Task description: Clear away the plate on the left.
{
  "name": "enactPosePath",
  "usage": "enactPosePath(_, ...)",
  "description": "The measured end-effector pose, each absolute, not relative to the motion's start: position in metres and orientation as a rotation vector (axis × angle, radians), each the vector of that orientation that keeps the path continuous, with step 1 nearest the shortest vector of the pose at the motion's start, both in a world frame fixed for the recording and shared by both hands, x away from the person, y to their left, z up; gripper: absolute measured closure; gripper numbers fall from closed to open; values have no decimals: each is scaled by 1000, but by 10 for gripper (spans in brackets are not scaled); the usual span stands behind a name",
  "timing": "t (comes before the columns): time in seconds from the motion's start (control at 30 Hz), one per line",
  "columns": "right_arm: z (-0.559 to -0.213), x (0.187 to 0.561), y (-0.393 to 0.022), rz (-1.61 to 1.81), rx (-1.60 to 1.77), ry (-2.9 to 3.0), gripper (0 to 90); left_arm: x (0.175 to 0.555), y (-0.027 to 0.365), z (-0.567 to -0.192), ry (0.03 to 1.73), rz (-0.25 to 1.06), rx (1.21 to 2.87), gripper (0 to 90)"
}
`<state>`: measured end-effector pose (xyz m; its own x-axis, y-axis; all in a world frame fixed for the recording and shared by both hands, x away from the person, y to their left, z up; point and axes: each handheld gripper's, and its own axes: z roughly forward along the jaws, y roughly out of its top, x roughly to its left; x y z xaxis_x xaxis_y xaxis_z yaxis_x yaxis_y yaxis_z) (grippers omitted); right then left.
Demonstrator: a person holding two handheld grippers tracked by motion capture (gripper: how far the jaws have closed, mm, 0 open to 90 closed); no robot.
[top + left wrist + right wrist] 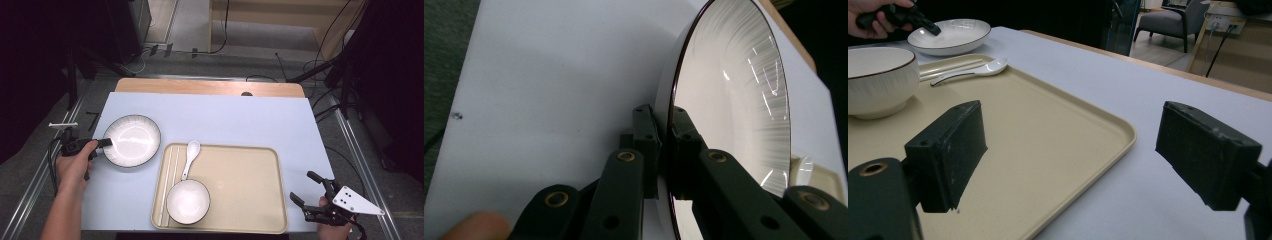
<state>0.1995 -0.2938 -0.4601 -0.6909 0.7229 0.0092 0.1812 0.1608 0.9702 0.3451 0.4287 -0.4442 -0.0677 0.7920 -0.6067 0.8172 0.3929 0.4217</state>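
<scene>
White round plate (132,140) with thin dark rim and fine ribbed lines, left tongs (107,143) pinching its edge, right tongs (306,189) spread wide above the counter (225,117)

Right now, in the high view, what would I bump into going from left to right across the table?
Left hand-held gripper → round white dark-rimmed plate → pale chopsticks → small white bowl → beige plastic tray → right hand-held gripper.

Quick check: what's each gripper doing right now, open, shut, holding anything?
Left gripper: shut on the rim of the plate.
Right gripper: open, holding nothing, beside the tray.
</scene>
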Motion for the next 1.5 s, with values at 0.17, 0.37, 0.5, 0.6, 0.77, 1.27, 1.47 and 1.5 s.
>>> enactPosePath(0.17,-460,199,-295,1556,854,1976,129,343,427,-442,1836,-4,1398,858)
enactPosePath(0.37,-460,200,-295,1560,854,1975,129,340,430,-435,1813,6,1389,858)
enactPosePath(0.5,-461,200,-295,1559,854,1979,129,337,428,-427,1791,27,1390,858)
enactPosePath(0.6,-461,200,-294,1558,855,1980,130,336,425,-421,1779,49,1410,857)
enactPosePath(0.77,-460,200,-294,1560,852,1978,129,336,419,-411,1743,64,1424,857)
enactPosePath(1.27,-461,200,-295,1569,860,1975,130,336,393,-382,1626,66,1490,857)
enactPosePath(1.47,-462,200,-295,1571,863,1978,129,338,377,-371,1581,63,1517,858)
enactPosePath(1.5,-462,200,-295,1571,865,1979,129,339,374,-370,1575,57,1521,857)
